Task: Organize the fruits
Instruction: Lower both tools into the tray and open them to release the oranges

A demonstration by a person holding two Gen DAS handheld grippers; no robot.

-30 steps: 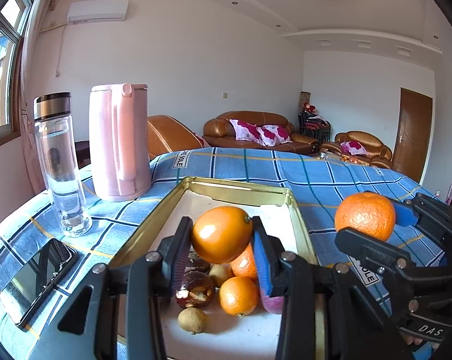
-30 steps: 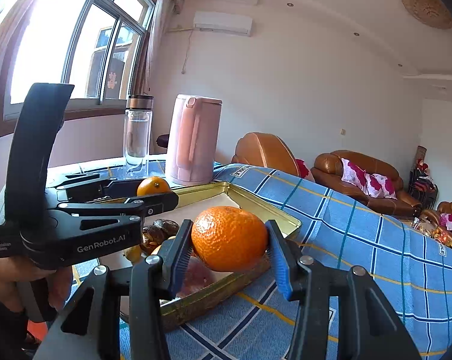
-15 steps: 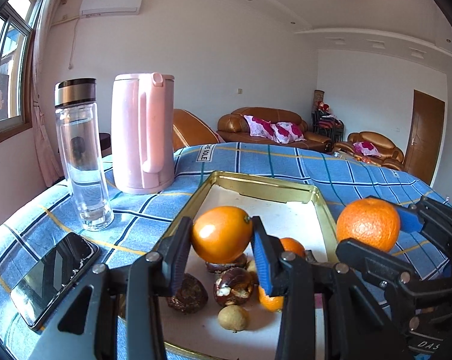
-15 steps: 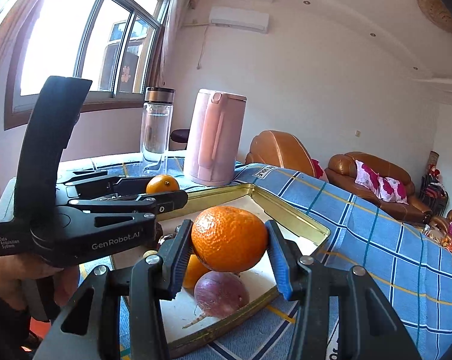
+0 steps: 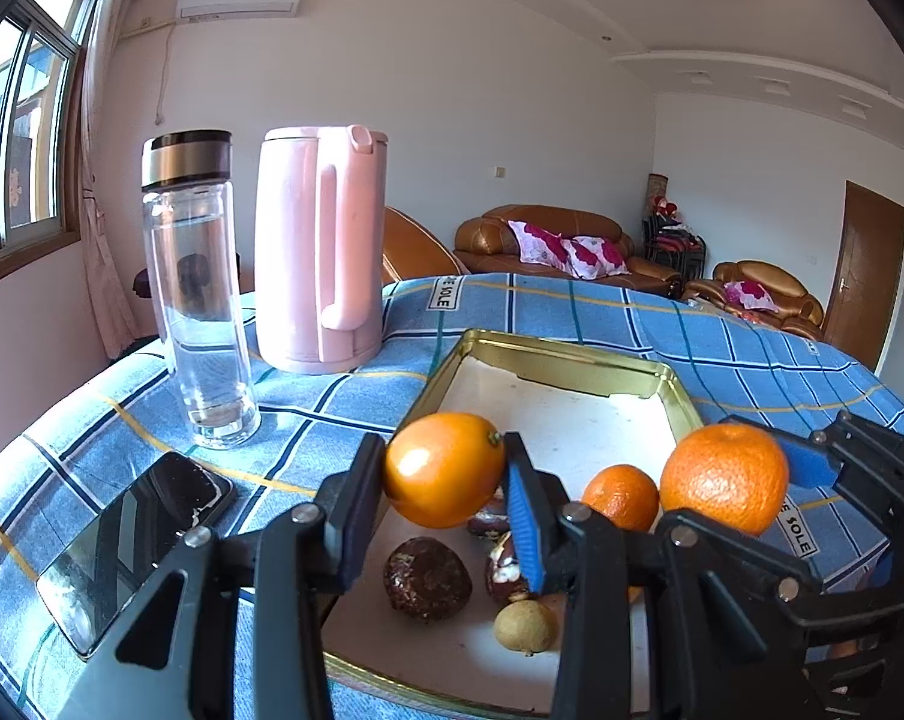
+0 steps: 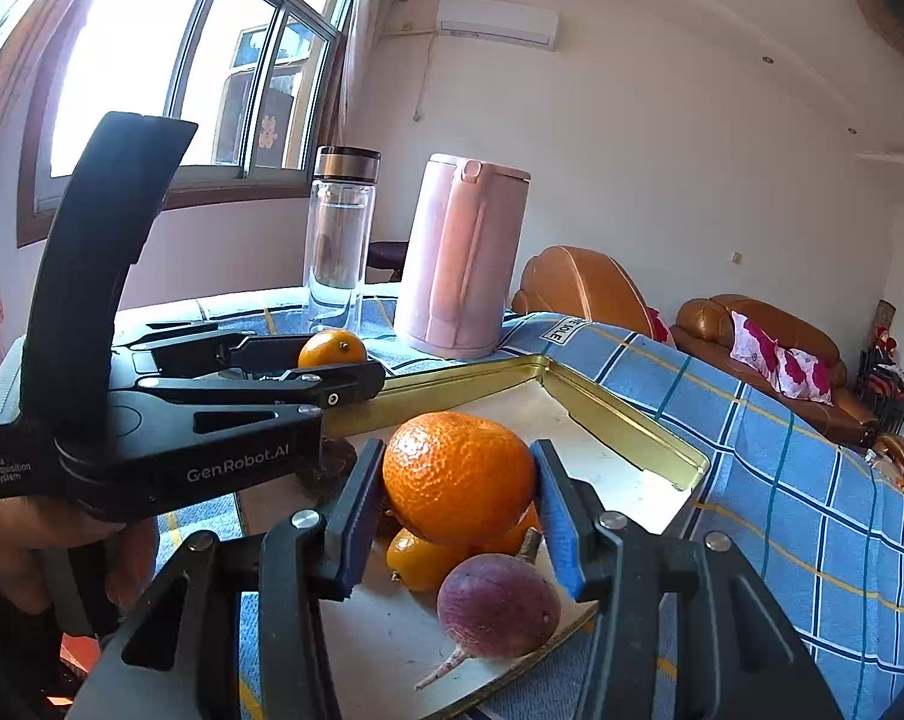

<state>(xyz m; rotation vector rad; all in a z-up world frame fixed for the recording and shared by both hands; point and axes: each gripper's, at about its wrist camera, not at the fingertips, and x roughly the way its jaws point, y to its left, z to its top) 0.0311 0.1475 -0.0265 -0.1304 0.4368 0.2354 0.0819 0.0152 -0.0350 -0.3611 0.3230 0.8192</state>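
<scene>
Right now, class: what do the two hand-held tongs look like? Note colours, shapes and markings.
Both tongs, left and right, are black jointed frames with silver rivets and ribbed blue pads. The left one's body has a tall curved black handle and white lettering, "GenRobot.AI".

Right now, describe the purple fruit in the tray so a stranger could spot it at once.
Find the gold-rimmed tray on the blue checked tablecloth. At its near edge, just below the orange held in the right claw, lies the purple fruit. It is the only purple fruit there, and it has a thin stalk.
</scene>
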